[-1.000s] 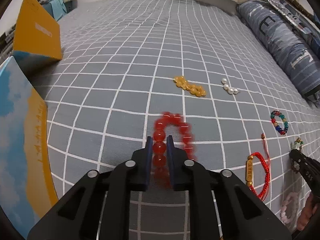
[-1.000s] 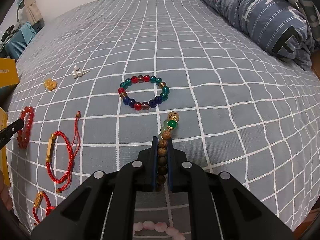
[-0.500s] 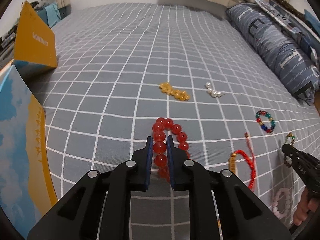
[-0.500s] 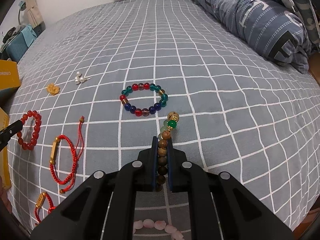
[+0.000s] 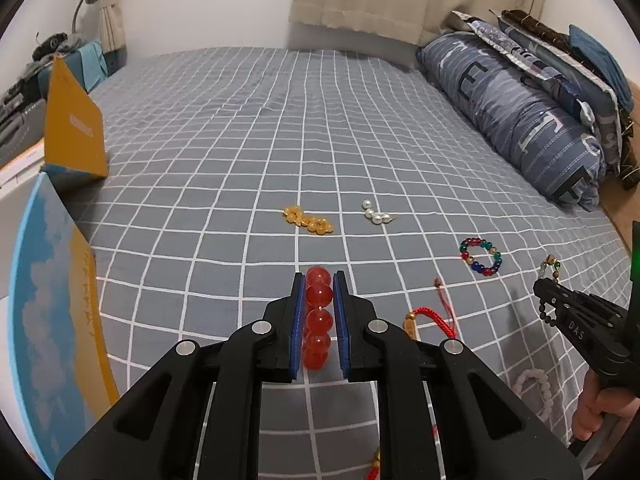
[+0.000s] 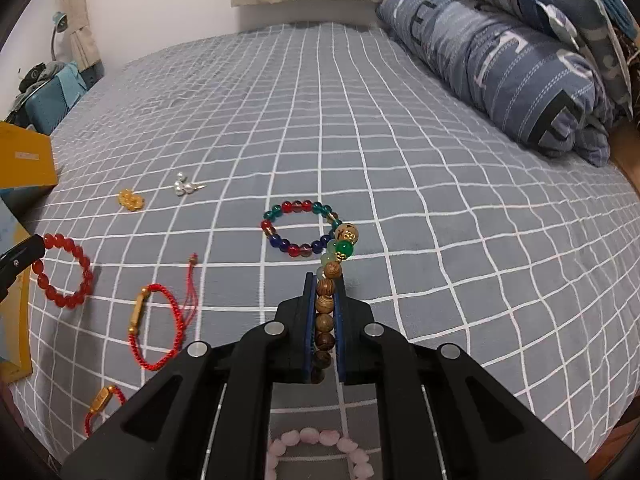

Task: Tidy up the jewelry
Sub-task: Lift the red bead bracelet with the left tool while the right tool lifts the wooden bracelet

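The left gripper [image 5: 319,280], low in the middle of its frame, is clamped on a red bracelet [image 5: 319,318] whose beads line up between the blue pads. The right gripper [image 6: 325,280], low centre in its own view, pinches a wooden bracelet [image 6: 325,312], with green beads and a gold one sticking out past the tips. On the grey checked bedspread [image 6: 360,120] lie a multicolour bracelet [image 6: 298,228] in mid-frame, a red cord bracelet [image 6: 154,326] at lower left, a second one [image 6: 102,404] below it, and a pink bracelet [image 6: 320,446] at the bottom edge. Yellow beads [image 5: 308,220] and pearls [image 5: 376,214] sit side by side in the middle of the left view. A striped pillow [image 5: 516,116] fills the upper right.
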The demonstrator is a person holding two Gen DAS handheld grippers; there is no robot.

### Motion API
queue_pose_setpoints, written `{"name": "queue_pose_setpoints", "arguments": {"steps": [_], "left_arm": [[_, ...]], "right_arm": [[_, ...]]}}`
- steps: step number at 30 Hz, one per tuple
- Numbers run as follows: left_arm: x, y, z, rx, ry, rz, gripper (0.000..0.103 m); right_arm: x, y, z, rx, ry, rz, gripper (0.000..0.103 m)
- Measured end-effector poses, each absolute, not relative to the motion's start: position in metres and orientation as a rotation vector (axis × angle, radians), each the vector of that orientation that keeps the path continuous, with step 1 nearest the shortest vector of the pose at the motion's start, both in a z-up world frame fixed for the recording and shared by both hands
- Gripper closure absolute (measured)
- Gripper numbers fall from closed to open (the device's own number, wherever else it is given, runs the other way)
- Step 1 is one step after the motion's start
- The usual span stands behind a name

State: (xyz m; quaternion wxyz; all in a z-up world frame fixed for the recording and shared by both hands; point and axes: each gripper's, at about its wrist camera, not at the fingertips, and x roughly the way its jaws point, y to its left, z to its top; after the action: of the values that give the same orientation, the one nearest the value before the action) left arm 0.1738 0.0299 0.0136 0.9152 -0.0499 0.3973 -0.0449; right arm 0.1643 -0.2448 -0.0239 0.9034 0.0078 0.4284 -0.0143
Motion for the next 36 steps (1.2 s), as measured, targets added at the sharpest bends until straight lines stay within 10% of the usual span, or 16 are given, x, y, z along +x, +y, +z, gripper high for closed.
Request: {"name": "queue_pose_setpoints", "arguments": {"steps": [36], "left_arm": [[0.094,0.037,0.077,-0.071,0.712,-0.052,0.09]], "right_arm": [[0.101,-0.219,0.046,-0.031,0.779,-0.017,0.096]]}}
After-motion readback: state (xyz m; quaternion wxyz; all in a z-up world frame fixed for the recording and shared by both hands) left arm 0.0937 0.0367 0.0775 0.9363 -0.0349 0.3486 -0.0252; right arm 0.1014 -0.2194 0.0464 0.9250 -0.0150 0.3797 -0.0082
